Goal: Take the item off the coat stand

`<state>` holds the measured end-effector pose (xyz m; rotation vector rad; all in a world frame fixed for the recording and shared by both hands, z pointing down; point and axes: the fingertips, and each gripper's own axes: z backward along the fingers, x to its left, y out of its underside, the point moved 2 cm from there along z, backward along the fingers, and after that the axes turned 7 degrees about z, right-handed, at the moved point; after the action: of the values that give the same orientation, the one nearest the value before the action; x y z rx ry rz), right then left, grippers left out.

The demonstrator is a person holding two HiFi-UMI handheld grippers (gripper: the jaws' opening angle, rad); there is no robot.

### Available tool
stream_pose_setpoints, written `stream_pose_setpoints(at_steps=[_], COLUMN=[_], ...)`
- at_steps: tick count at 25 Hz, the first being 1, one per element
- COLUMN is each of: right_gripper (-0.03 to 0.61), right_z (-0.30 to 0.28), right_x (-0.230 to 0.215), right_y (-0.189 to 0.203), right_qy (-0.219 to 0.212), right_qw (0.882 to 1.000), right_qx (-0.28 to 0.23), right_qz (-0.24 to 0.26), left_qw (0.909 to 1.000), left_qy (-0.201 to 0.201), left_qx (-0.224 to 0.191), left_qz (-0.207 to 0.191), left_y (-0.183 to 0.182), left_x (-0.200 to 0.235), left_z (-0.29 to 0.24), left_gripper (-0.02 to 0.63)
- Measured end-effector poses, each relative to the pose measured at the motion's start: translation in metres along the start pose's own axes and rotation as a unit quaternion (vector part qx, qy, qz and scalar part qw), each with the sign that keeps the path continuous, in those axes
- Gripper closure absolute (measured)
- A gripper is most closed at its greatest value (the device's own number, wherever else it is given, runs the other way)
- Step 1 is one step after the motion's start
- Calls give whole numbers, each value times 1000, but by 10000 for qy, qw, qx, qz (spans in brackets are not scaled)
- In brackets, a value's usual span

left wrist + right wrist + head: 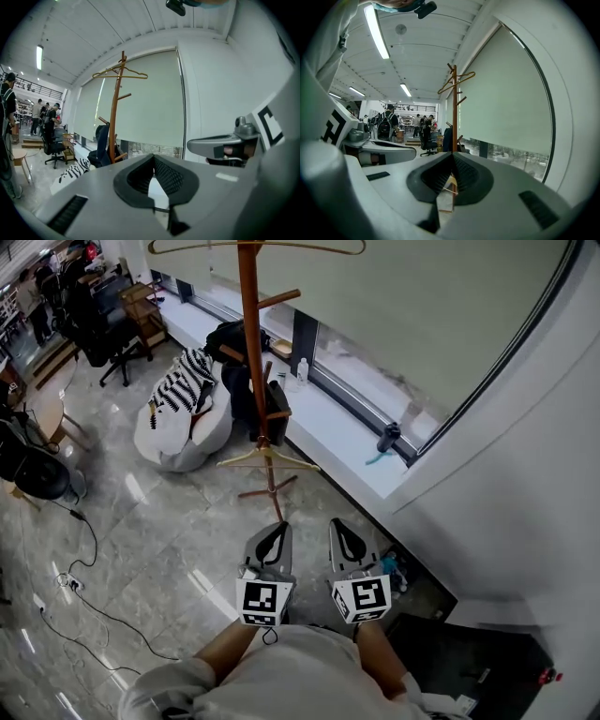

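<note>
The wooden coat stand (251, 343) rises from the marble floor ahead of me. One wooden hanger (253, 247) sits at its top and another (267, 460) hangs low near its base. A dark garment (236, 357) hangs on its middle pegs. My left gripper (272, 538) and right gripper (345, 535) are held side by side short of the stand's feet, both shut and empty. In the left gripper view the stand (114, 122) is far beyond the jaws of the left gripper (153, 157). In the right gripper view the stand (453, 108) is straight beyond the right gripper (453, 154).
A white beanbag (178, 432) with a striped cloth lies left of the stand. The white window ledge (347, 437) carries a bottle (302, 371). Office chairs (108, 324) and people stand far left. Cables (84, 587) trail on the floor. A wall (525, 474) closes the right.
</note>
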<state>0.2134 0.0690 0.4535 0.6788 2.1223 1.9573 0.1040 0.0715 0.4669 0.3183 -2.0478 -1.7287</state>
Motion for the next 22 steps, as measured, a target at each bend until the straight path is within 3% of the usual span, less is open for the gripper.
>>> stream_pose_setpoints(at_steps=[6, 12, 22], right_gripper=[574, 574, 574], right_z=[-53, -83, -131], right_x=[22, 42, 20], right_y=[-8, -5, -8], right_qy=[-25, -199, -452], right_qw=[9999, 9992, 9985], right_qx=[110, 308, 268], right_qz=[4, 158, 154], left_qw=[9997, 9999, 9996], left_qy=[237, 161, -77], left_qx=[-25, 9, 229], left_qz=[-77, 56, 121], left_y=[-14, -14, -7], left_x=[47, 91, 111], left_z=[-18, -32, -66], left_gripper=[604, 604, 604])
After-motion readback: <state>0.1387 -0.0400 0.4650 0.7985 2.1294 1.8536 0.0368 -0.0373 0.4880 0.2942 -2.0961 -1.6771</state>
